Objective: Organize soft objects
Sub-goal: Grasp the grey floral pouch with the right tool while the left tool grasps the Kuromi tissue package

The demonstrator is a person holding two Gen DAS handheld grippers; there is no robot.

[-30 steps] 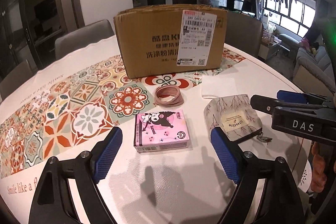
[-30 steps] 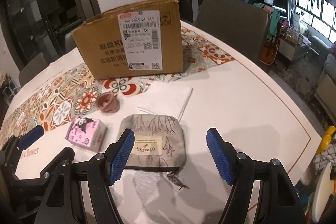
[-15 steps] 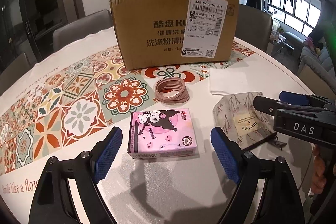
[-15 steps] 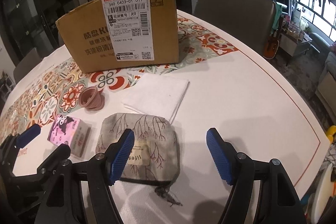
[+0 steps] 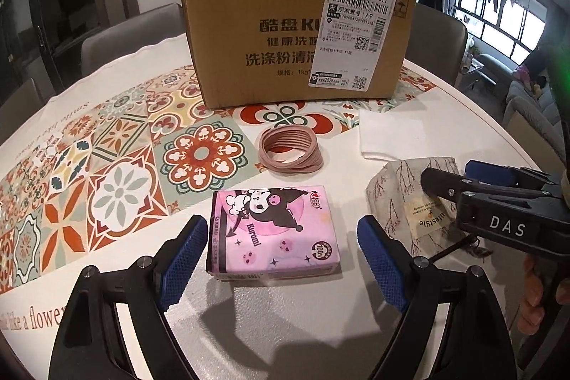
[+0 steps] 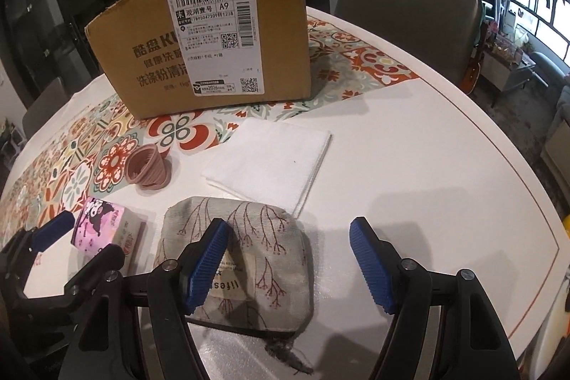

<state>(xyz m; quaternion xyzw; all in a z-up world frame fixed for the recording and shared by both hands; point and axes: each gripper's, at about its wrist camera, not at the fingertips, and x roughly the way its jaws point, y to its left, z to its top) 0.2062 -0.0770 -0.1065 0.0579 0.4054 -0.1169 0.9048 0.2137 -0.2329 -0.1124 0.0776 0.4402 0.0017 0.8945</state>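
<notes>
- Left wrist view: our left gripper (image 5: pixel 281 255) stands wide, empty, astride the pink printed tissue pack (image 5: pixel 274 234), long axis running across the jaws.
- Our right gripper (image 6: pixel 288 262), also wide and empty, hangs over the grey branch-print fabric pouch (image 6: pixel 249 251), off-centre.

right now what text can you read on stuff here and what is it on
"340 C403-01 011" and "A9": shipping label on cardboard box; smaller print unreadable
"Kuromi": pink tissue pack
"DAS": right gripper
"lifestyle", partly hidden: fabric pouch
"like a flower": table runner
</notes>
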